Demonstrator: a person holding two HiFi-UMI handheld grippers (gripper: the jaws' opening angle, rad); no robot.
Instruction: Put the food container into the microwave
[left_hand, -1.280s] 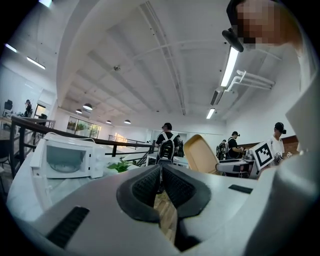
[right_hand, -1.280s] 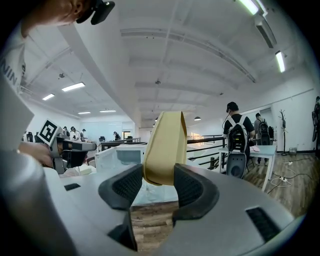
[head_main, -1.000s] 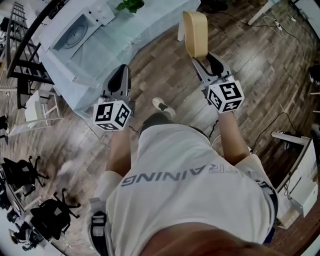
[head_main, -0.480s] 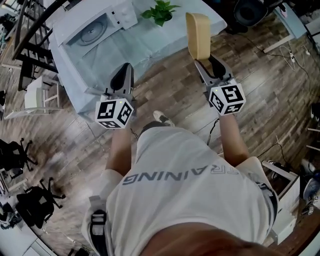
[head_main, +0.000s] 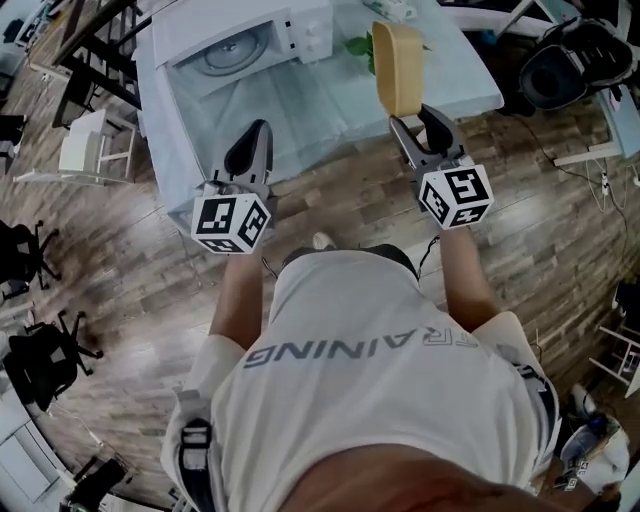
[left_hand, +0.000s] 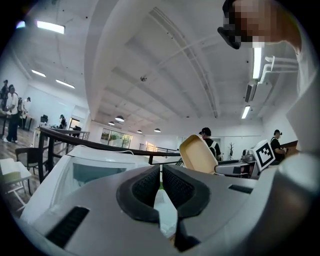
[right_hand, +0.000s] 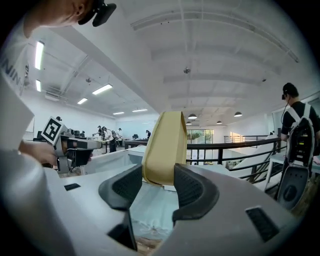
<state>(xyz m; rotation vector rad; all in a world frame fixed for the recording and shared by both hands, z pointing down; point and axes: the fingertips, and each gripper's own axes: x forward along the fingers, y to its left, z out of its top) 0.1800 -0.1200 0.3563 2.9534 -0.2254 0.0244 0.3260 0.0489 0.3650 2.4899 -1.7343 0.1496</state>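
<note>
Jaws on right gripper (right_hand: 158, 176) clamped on upright tan food container (right_hand: 165, 142), left gripper (left_hand: 160, 184) jaws pretty much closed, empty, open microwave (head_main: 240, 40) on tabletop (head_main: 330, 105)

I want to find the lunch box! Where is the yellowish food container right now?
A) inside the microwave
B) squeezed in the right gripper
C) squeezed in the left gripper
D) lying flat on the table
B: the right gripper has its jaws clamped on the food container, which stands on edge outside the microwave.

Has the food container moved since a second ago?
Yes: the food container in the right gripper went from over floor to over the table, nearer the microwave.
</note>
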